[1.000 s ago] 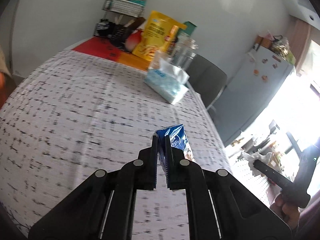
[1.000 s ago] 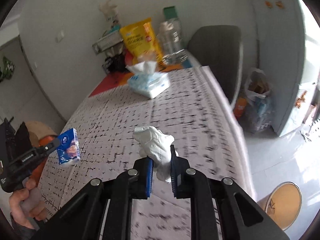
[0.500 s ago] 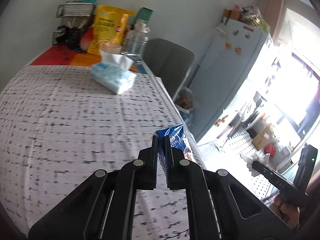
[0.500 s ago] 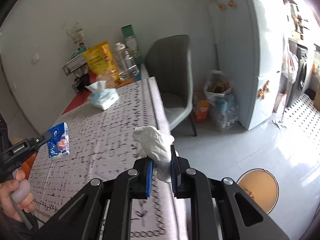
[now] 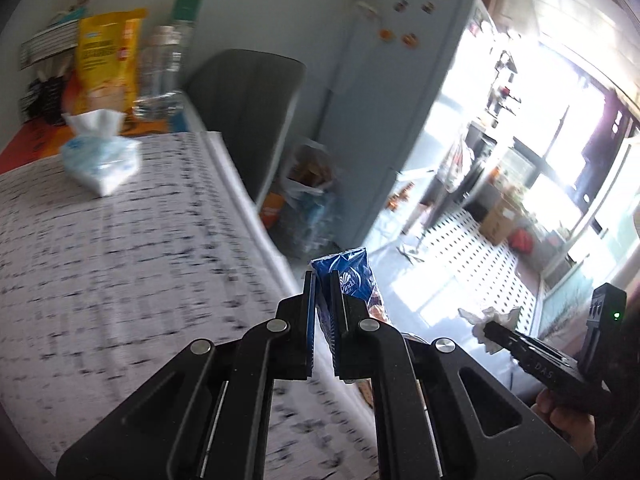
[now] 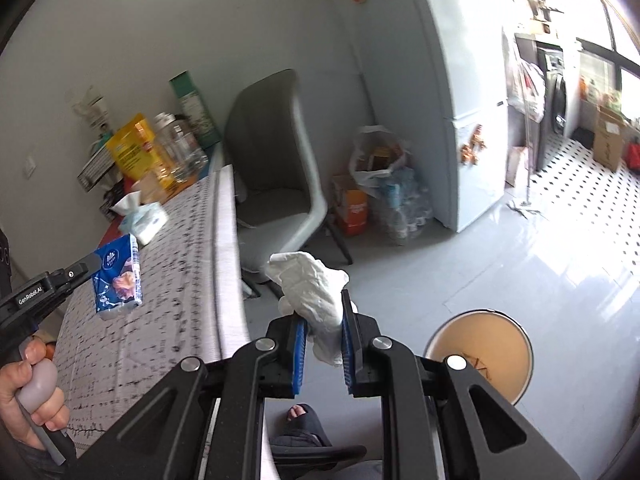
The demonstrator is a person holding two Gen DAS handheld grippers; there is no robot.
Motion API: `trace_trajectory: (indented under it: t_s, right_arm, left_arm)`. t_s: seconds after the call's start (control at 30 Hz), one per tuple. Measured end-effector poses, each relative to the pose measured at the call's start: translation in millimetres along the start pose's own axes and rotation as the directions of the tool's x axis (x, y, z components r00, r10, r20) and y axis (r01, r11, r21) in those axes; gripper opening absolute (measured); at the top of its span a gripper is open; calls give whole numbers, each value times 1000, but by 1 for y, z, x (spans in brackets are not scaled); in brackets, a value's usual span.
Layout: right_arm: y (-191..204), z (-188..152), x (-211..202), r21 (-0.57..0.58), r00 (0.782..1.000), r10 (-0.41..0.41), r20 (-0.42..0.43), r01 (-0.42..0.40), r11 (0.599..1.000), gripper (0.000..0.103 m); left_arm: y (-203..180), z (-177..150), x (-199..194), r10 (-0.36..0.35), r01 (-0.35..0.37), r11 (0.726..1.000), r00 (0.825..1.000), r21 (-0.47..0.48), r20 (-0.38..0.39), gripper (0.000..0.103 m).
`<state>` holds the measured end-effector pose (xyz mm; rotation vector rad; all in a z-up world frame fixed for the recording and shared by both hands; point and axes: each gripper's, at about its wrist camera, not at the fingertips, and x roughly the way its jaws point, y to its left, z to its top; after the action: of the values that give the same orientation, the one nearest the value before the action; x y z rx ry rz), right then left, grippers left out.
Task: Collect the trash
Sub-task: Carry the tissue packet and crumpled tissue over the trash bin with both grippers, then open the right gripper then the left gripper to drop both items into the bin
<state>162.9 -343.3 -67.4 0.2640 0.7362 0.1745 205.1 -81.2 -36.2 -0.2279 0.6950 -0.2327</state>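
Both loads pinched tight, blue tissue packet (image 5: pixel 348 280) in left hand-held gripper (image 5: pixel 323 280), crumpled tissue (image 6: pixel 312 296) in right hand-held gripper (image 6: pixel 323 308); best centred over bin (image 6: pixel 480 354) before letting go.

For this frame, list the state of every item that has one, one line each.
left gripper: shut on the blue tissue packet, held in the air.
right gripper: shut on the crumpled white tissue, held in the air.
round bin: open, on the floor beside the right gripper.
tissue pack: lying on the table, a sheet sticking out.
grey chair: empty.
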Motion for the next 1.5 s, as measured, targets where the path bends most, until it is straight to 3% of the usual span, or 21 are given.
trace_trajectory:
  t_s: [0.3,0.5,0.87,0.97,1.0,1.03,1.17,1.3,1.37,1.4,1.43,1.47,1.5]
  right_arm:
    - [-84,-14,8,123,998,-63,-21,65,990,16]
    - [-131,-30,25,230,994,-102,-50,111,967,16]
    - [-228,-46,72,393,989,-123,-87,148,908,16]
    - [-249,-51,91,433,990,-96,-107,133,891,27]
    - [-256,-53,97,452,992,-69,-109,112,885,47]
    - [-260,-56,100,468,993,-48,-105,92,879,60]
    - [-273,-68,103,498,993,-47,-108,95,862,60]
    - [-286,-80,82,526,991,-96,-91,130,841,61]
    - [-294,-87,67,547,988,-125,-87,153,823,61]
    - [-298,-91,60,558,987,-136,-87,161,814,61]
    - [-302,-95,52,567,985,-148,-86,171,806,61]
    - [-306,-100,42,577,982,-168,-84,186,795,61]
    - [-308,-104,34,585,979,-184,-84,198,786,61]
  left_arm:
    - [-68,-8,68,-64,74,994,991,82,-114,7]
    - [-103,-13,122,-79,111,983,975,149,-207,7]
    - [-167,-36,206,-94,154,974,940,165,-327,7]
    - [-180,-47,226,-81,159,969,929,191,-362,7]
    - [-184,-51,233,-75,158,967,924,198,-375,7]
    - [-187,-53,238,-70,157,967,921,199,-384,7]
    - [-198,-63,260,-64,161,968,900,192,-431,7]
    - [-220,-75,272,-81,199,957,880,209,-467,7]
    - [-233,-84,282,-92,217,956,861,198,-500,9]
    - [-238,-89,287,-104,230,956,845,181,-524,12]
    - [-242,-95,292,-133,256,955,821,150,-556,26]
    - [-244,-98,294,-151,268,955,809,127,-568,50]
    - [-247,-99,294,-169,273,956,809,105,-563,58]
